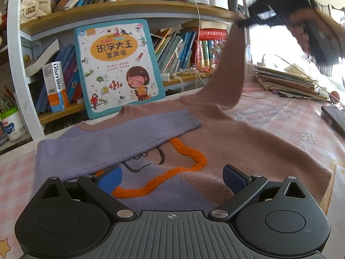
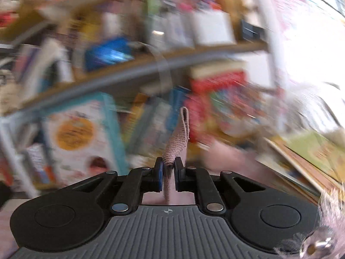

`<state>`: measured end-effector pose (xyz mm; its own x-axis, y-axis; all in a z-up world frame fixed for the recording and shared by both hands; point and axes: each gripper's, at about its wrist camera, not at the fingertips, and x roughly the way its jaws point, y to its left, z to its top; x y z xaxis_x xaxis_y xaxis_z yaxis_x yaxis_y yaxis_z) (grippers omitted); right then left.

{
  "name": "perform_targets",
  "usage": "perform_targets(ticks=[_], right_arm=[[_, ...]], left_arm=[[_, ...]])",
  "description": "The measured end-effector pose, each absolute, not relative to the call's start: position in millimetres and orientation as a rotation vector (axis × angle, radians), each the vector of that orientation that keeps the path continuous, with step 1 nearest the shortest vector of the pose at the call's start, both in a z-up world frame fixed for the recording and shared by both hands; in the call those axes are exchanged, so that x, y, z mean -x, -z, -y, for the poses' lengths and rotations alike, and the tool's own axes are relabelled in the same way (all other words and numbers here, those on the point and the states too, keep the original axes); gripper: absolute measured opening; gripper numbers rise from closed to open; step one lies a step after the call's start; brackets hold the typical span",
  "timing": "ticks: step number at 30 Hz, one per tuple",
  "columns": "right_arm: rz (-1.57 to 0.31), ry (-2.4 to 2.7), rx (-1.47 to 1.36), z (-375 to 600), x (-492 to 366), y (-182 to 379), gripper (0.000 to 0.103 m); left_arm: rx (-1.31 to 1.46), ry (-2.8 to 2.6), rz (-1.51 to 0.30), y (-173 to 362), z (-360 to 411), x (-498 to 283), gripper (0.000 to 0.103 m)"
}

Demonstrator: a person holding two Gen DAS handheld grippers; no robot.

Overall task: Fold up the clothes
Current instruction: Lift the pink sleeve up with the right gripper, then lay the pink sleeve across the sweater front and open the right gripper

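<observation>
A small sweater (image 1: 226, 142), dusty pink and purple with an orange looped outline on its front, lies flat on the table. Its purple sleeve (image 1: 120, 138) is folded across the chest. My left gripper (image 1: 171, 176) hovers open just above the sweater's lower front, nothing between its blue pads. The pink sleeve (image 1: 230, 64) is stretched up and to the right, and its cuff (image 2: 180, 138) is pinched in my right gripper (image 2: 168, 169), which is shut on it. In the left wrist view the right gripper (image 1: 242, 22) appears blurred at the upper right. The right wrist view is motion-blurred.
A pink checked tablecloth (image 1: 280, 116) covers the table. A children's picture book (image 1: 117, 64) leans against a crowded bookshelf (image 1: 120, 14) behind the sweater. A stack of notebooks (image 1: 286, 79) and a dark flat device (image 1: 334, 116) lie at the right.
</observation>
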<state>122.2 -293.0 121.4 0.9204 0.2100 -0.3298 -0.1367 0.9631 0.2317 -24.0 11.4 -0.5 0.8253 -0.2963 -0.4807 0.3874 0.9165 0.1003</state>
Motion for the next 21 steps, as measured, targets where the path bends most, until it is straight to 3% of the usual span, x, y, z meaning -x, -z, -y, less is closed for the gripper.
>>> perform_targets(ticks=[10,21], right_arm=[[-0.305,-0.544,-0.118,175,-117,-169,0.009],[-0.395,-0.728,-0.053,79,-128,-150,0.009]], left_arm=[[-0.224,0.368,-0.456,0,-7,29,0.101],[-0.215,0.388,-0.462,0,-7,31,0.101]])
